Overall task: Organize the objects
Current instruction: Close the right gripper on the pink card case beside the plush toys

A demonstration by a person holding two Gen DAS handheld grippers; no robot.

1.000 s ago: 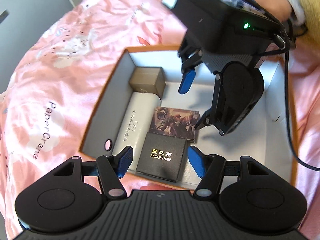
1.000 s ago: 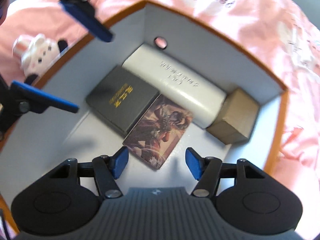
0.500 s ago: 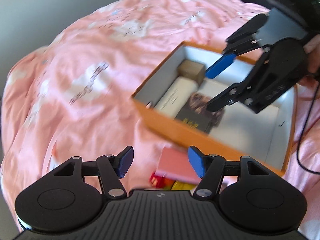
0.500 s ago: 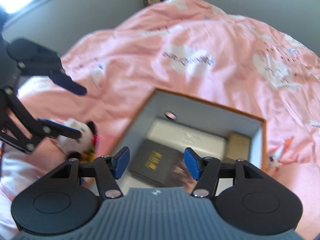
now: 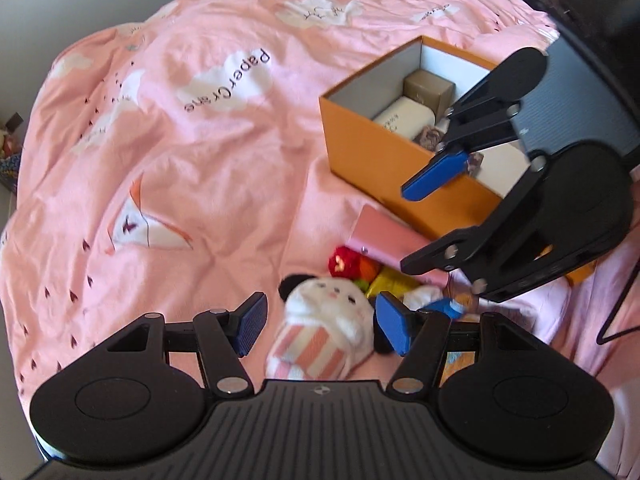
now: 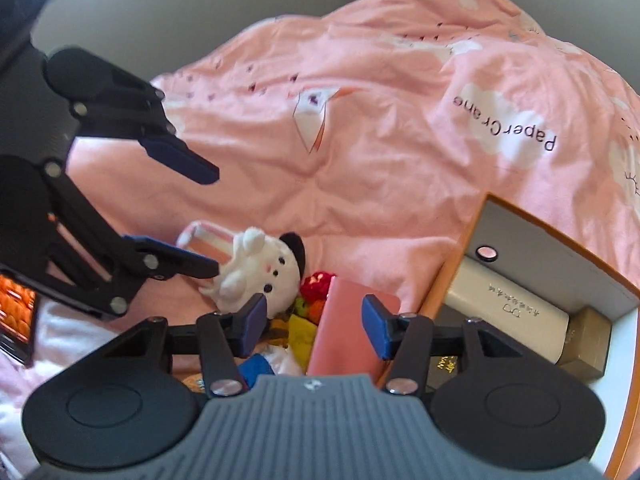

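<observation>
A white plush animal (image 5: 320, 332) with a pink striped part lies on the pink bedcover. My left gripper (image 5: 320, 320) hovers open above it, and the toy shows between the fingers without a visible press. The right wrist view shows that gripper (image 6: 214, 220) wide apart, its lower finger close to the plush (image 6: 264, 268). My right gripper (image 6: 316, 320) hangs over a flat pink case (image 6: 344, 332) that leans by the orange box (image 6: 452, 272). Its jaws are closing, and the pads are not pressing the case. In the left wrist view it (image 5: 412, 226) is above the case (image 5: 384, 236).
The orange box (image 5: 380, 172) holds a white long box (image 5: 404, 120), a brown cube (image 5: 428, 86), a picture card and a black box. Small red, yellow and blue toys (image 5: 352, 266) lie beside the plush. A phone (image 6: 16, 312) lies at the left and a cable (image 5: 616, 312) at the right.
Both grippers have come up out of the orange box and moved across to the pile of toys beside it. The right jaws now stand narrower.
</observation>
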